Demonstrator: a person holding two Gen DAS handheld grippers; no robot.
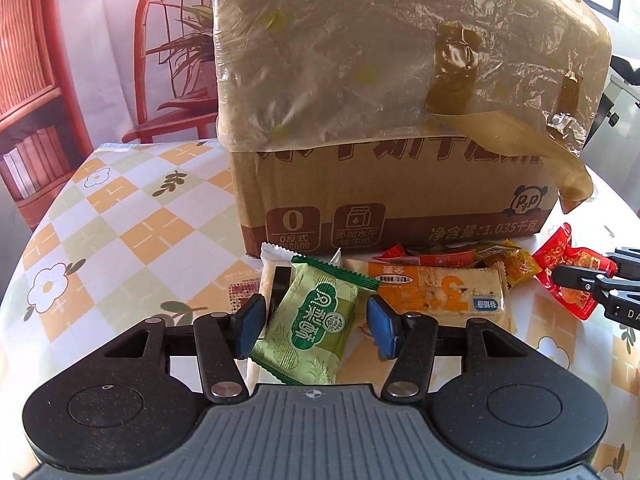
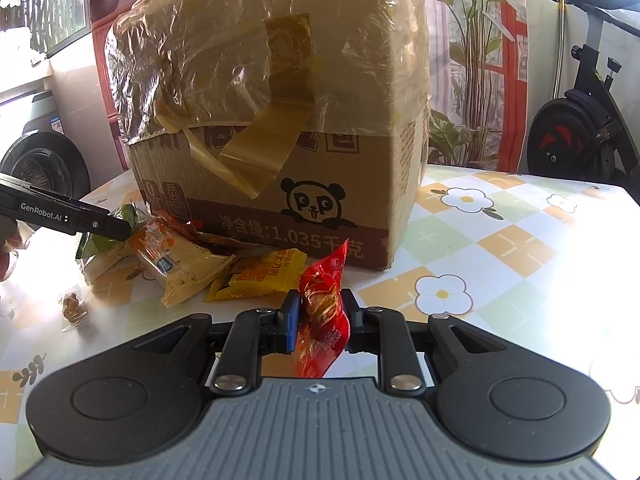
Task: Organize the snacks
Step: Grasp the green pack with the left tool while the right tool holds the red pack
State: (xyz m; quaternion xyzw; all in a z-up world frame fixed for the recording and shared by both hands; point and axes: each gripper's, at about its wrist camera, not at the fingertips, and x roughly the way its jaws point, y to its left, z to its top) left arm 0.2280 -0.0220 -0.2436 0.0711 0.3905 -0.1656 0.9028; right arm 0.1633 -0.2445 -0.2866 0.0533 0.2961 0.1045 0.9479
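A green pineapple-cake packet (image 1: 316,320) sits tilted between the blue pads of my left gripper (image 1: 316,326), which is shut on its two side edges. It leans over a white packet (image 1: 268,276). In the right wrist view the left gripper's fingertip (image 2: 108,230) reaches into the same green packet (image 2: 94,244). My right gripper (image 2: 320,312) is shut on a red snack packet (image 2: 320,280), held upright just above the table. That gripper (image 1: 588,280) and its red packet (image 1: 560,256) also show at the right edge of the left wrist view.
A big cardboard box (image 2: 280,80) wrapped in plastic and tape stands close behind the snacks. Before it lie an orange-and-white bar packet (image 1: 440,292), a yellow packet (image 2: 260,274) and a small clear-wrapped sweet (image 2: 72,306). The checked flower tablecloth (image 2: 500,248) covers the table.
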